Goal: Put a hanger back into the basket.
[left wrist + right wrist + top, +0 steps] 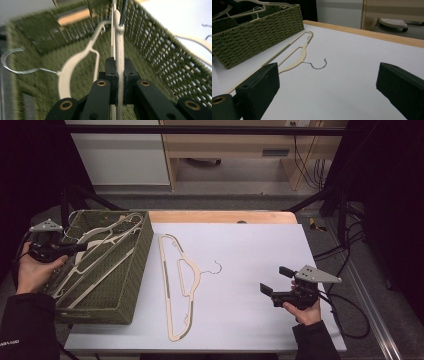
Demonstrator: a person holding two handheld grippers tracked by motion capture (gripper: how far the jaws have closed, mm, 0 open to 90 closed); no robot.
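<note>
While the woven basket (pixel 131 285) is sitting at the left end of the counter (pixel 250 320), two hand-held claws are working around it.

Left claw (pixel 119 82): it is reaching into the basket from the basket's outer left side, its jaws pressed together on the cream bar of a held hanger (pixel 119 45), which is running edge-on between the pads.

Held hanger: it is staying inside the basket, tilted up along the wall nearer the counter's middle; a second cream hanger (pixel 75 62) with a wire hook is lying just beside it on the basket floor.

Right claw (pixel 274 282): it is hovering well apart from the basket, over the right part of the counter, jaws spread wide and holding nothing, pointing back toward the basket.

Loose hanger (pixel 175 285): it is lying flat on the counter just beside the basket's right wall, its metal hook pointing away from the basket, between the basket and the right claw.

Basket: it is green and open-topped, with several hangers piled inside.
</note>
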